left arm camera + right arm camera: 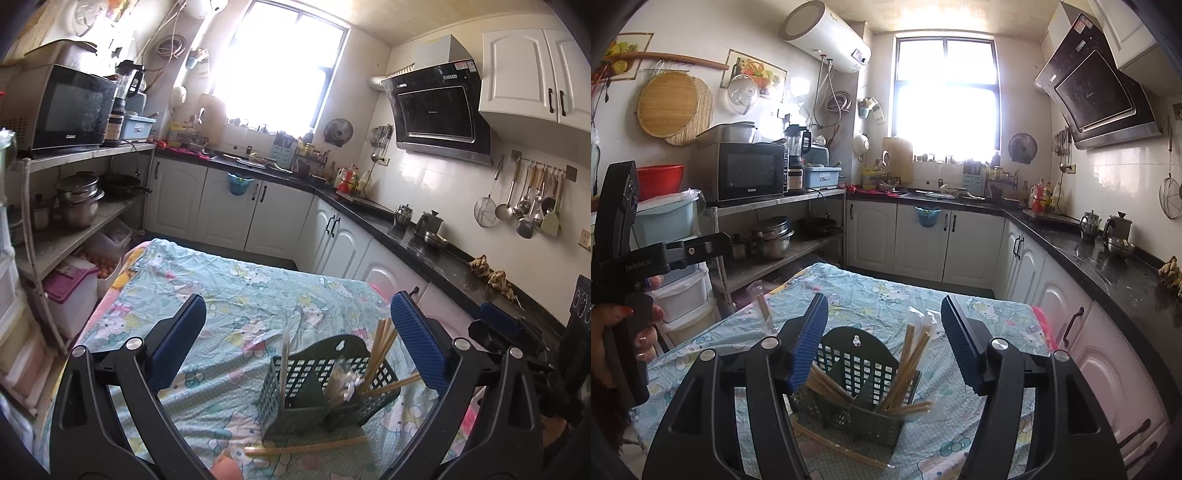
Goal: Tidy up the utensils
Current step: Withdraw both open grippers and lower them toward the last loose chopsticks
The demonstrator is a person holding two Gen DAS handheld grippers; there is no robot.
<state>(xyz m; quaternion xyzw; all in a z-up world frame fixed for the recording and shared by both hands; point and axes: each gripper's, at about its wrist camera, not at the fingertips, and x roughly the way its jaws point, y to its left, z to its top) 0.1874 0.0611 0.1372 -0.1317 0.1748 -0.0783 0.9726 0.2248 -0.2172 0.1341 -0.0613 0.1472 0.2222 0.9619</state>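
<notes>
Right wrist view shows both tongs (884, 339) released and empty over the green caddy (862, 398) on the tabletop (997, 435), chopsticks (912, 369) leaning loosely inside, so a careless nudge could tip it and spill them beside the loose stick (842, 448).

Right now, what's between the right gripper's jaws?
Right wrist view: the dark green plastic lattice utensil basket holding wooden chopsticks sits between the open jaws, untouched.
</notes>
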